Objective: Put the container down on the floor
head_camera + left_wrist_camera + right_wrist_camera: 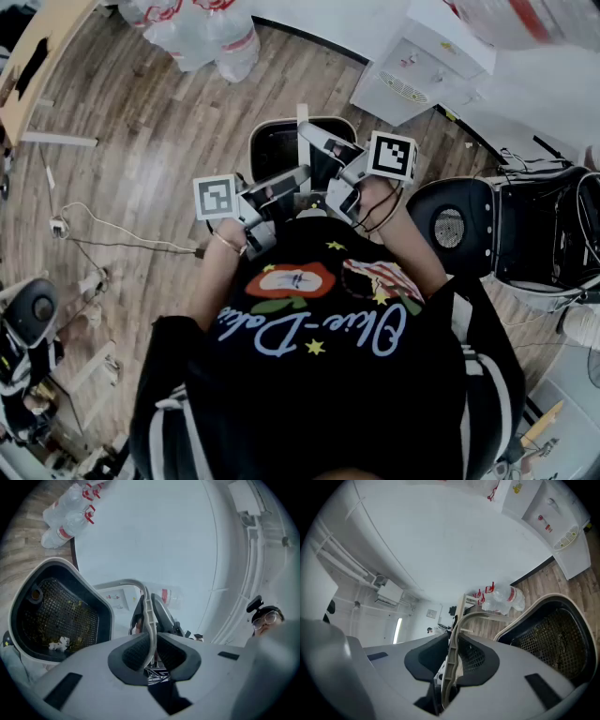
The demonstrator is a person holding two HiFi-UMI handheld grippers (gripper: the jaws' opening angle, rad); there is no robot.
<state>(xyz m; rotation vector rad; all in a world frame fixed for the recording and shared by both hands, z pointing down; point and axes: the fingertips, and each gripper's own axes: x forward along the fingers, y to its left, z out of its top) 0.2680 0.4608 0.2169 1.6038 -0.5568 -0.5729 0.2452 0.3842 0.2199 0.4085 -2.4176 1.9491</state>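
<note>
From above, a dark, mesh-lined container (270, 150) is at the upper centre of the frame, over a wooden floor (141, 122) and just ahead of the person. The left gripper (150, 641) has its jaws pinching the container's thin pale handle (146, 606). The right gripper (452, 656) has its jaws pinching the same handle.

The person's black shirt (323, 403) bears pale cursive lettering (319, 330), seemingly "Olive-Dol…", its ending not legible.
</note>
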